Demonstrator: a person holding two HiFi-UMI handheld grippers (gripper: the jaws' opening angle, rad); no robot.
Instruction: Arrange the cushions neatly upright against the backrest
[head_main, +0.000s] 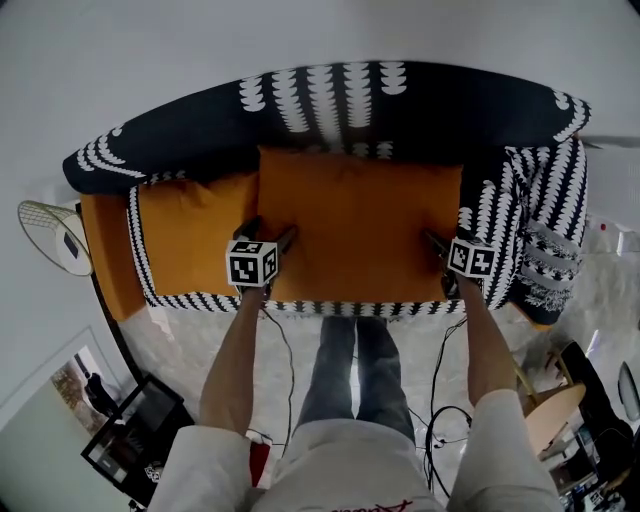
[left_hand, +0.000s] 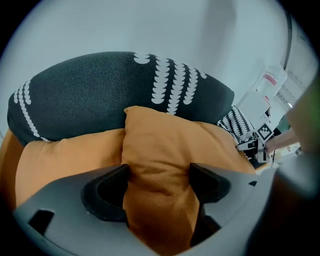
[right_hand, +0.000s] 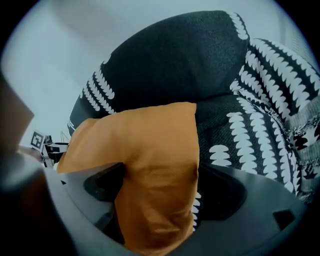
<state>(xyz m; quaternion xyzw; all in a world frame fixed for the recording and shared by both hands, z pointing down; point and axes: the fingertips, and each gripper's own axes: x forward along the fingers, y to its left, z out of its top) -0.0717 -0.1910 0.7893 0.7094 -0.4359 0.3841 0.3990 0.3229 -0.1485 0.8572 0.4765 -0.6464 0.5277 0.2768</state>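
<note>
- cables (head_main: 440, 400): on the floor by the person's legs, nearest item. Not part of the step.
- seat edge (head_main: 350, 307): patterned front strip of the sofa. The big cushion's lower edge sits just behind it.
- L gripper (head_main: 270, 232): at the big cushion's lower-left edge, pointing down. Jaws spread wide. Orange fabric fills the gap & brushes both inner faces, but no real squeeze shows, so it reads as loose, not clamped.
- R gripper (head_main: 440, 250): same at the lower-right edge. Jaws wide, cushion edge between them, no firm pinch evident.
- big cushion (head_main: 360, 220): plain orange, centre of seat, top edge up against the backrest. Looks leaned back more than upright (judgement).
- Step in hand (judgement): seat this cushion. To do it well:
  - Keep both sides level & push the bottom edge back evenly.
  - Draw the jaws straight off so the fabric doesn't drag & tip it fwd.
- 2nd cushion (head_main: 190, 235): orange, just left of the big one, its right side tucked under or behind it. Slumped low, needs standing up next (judgement).
- backrest (head_main: 400, 110): black w/ white pattern, curved, farthest.
- R armrest (head_main: 540, 220): patterned, beside the big cushion's right edge.
</note>
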